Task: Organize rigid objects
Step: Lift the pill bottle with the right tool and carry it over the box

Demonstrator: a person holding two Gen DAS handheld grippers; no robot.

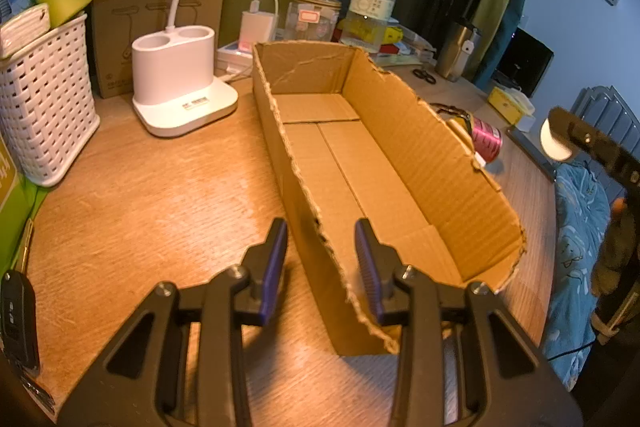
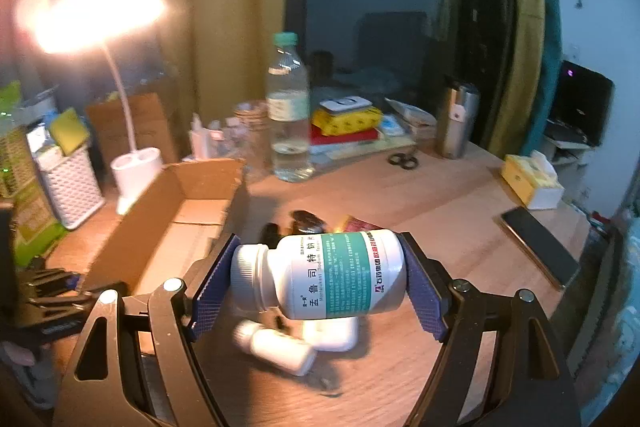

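An open, empty cardboard box (image 1: 360, 163) with torn edges lies on the wooden desk; it also shows in the right wrist view (image 2: 176, 211). My left gripper (image 1: 322, 259) is open, its fingers straddling the box's near left wall without clamping it. My right gripper (image 2: 318, 279) is shut on a white medicine bottle (image 2: 320, 275) with a green label, held sideways above the desk to the right of the box. Below it lie a smaller white bottle (image 2: 280, 347) and another white container (image 2: 332, 333). The right gripper's tip with the bottle shows in the left wrist view (image 1: 556, 139).
A white lamp base (image 1: 176, 79), white basket (image 1: 44, 107), water bottle (image 2: 289, 119), steel tumbler (image 2: 456, 123), scissors (image 2: 402, 159), tissue box (image 2: 532, 183) and phone (image 2: 540, 251) stand around. A pink can (image 1: 486, 141) lies right of the box. A car key (image 1: 16, 315) lies left.
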